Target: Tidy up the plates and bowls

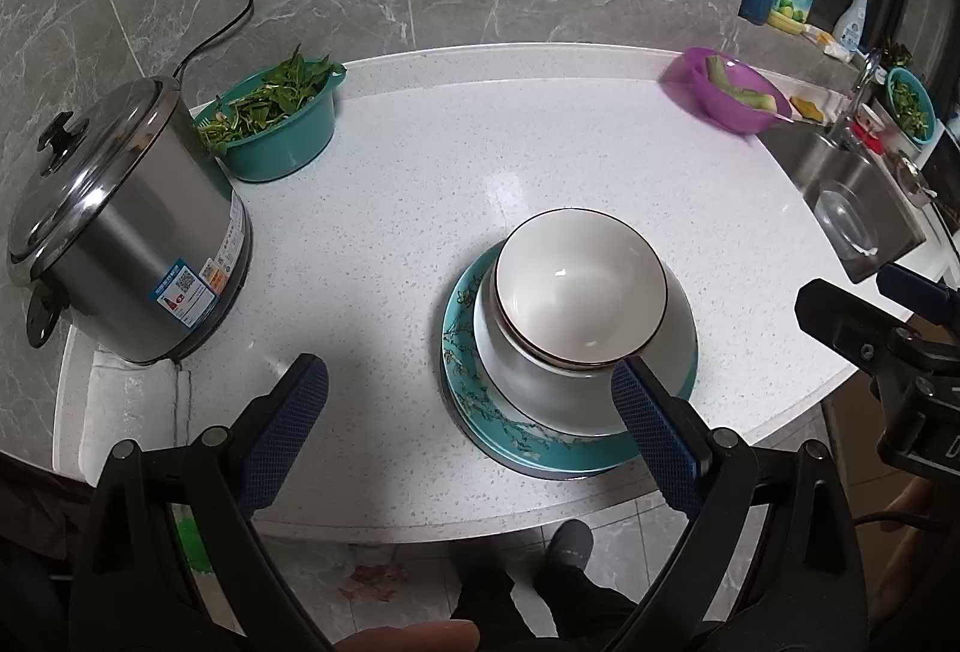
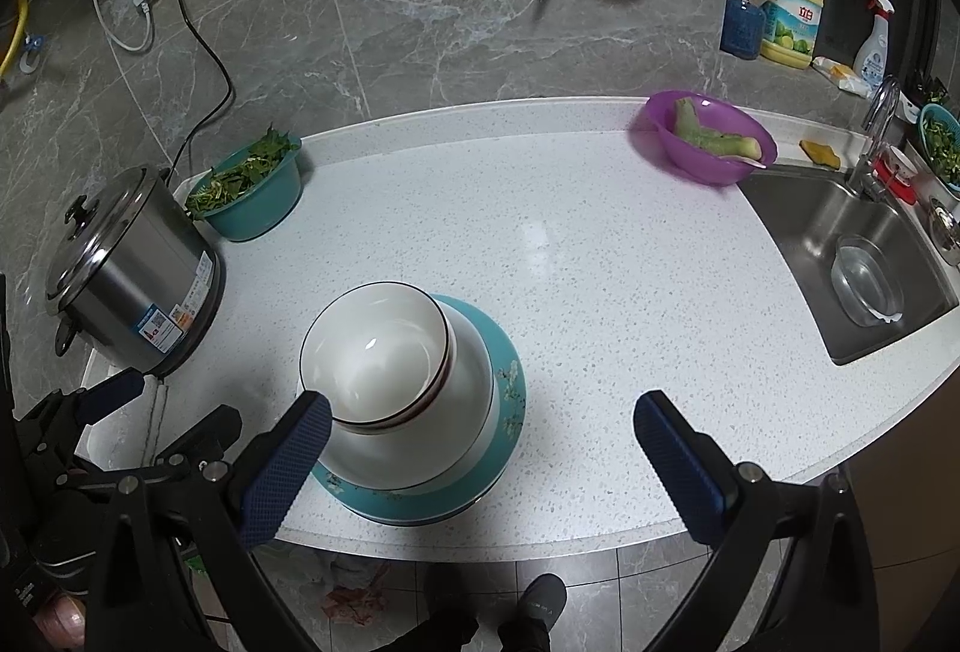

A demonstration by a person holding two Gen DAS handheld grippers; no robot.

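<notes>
Stacking looks finished: bowls nested on plates. Left gripper and right gripper both jaws apart, empty; next likely retreat.

The stack of bowls sits on the plates near the front edge of the counter. Far left stands the rice cooker, with the basin of greens just behind it. At far right sits the bowl of vegetable pieces, beside the sink, which holds a clear bowl.
</notes>
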